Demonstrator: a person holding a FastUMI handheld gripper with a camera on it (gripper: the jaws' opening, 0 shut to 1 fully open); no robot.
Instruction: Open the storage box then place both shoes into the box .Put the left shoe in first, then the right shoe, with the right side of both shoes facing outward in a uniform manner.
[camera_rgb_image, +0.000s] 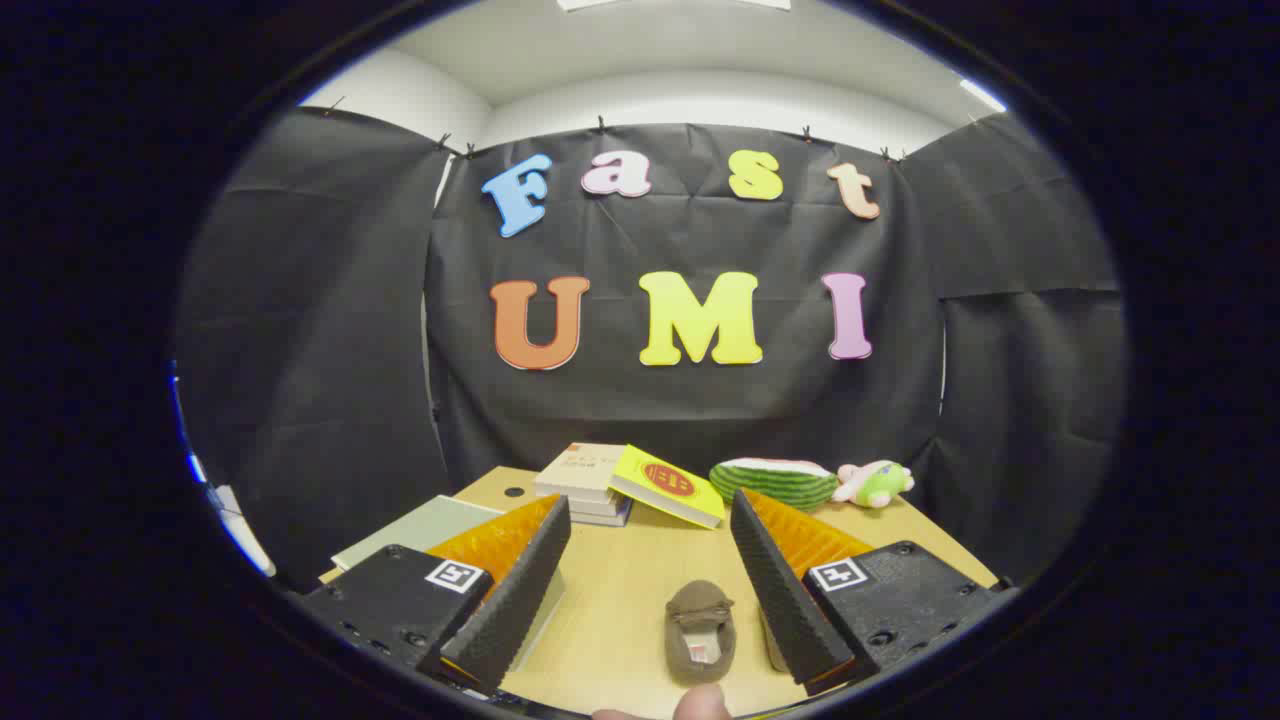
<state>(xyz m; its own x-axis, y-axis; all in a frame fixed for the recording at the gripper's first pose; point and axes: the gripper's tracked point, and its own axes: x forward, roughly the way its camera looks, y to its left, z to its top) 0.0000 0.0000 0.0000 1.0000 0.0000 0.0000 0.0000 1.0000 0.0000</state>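
A small brown shoe (700, 630) lies on the wooden table (620, 590), toe pointing away, between my two fingers and nearer the right one. My gripper (650, 515) hangs above the table, open wide, with nothing between its fingers. A pale edge (768, 640) shows just behind the right finger; I cannot tell what it is. A fingertip of a person (700, 703) shows at the near edge, just before the shoe.
Beyond the fingers lie a stack of books (585, 482) with a yellow book (668, 485) leaning on it, a watermelon-slice toy (775, 482) and a small green and pink plush (875, 483). A grey-green flat board (420, 528) lies at the left.
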